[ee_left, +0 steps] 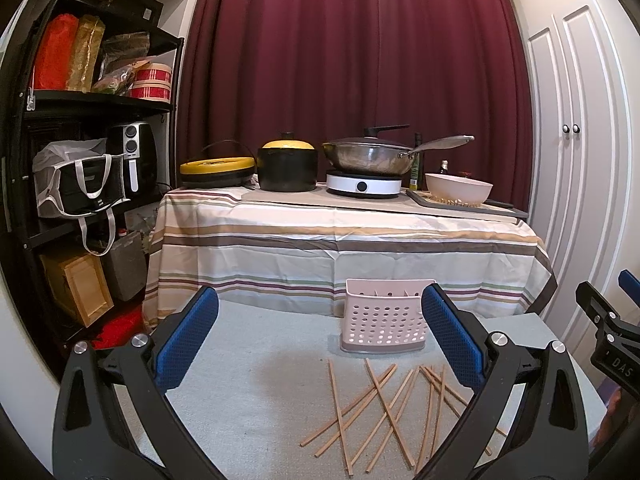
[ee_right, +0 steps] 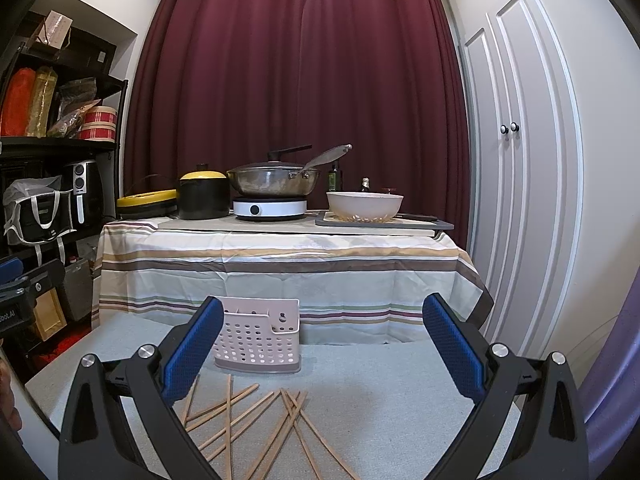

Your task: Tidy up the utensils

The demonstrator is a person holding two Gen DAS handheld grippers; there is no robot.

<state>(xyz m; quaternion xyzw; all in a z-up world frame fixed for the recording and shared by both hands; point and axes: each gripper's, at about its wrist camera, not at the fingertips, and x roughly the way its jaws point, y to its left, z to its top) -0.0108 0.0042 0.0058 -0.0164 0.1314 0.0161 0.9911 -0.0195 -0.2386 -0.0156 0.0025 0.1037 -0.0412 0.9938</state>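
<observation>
Several wooden chopsticks [ee_left: 384, 408] lie scattered and crossed on the pale grey table, also in the right wrist view [ee_right: 260, 420]. A pink perforated utensil holder [ee_left: 382, 320] stands upright behind them, also in the right wrist view [ee_right: 260, 338]. My left gripper [ee_left: 320, 308] is open and empty, held above the table to the left of the chopsticks. My right gripper [ee_right: 323, 316] is open and empty, held above the table to the right of the holder. Its frame shows at the right edge of the left wrist view [ee_left: 612, 320].
Behind the grey table [ee_left: 248, 380] stands a higher table with a striped cloth [ee_left: 340, 240], bearing a wok on a hob [ee_left: 364, 156], a black pot [ee_left: 287, 168] and a white bowl [ee_left: 458, 188]. A black shelf [ee_left: 80, 160] stands left, white cupboard doors [ee_left: 572, 140] right.
</observation>
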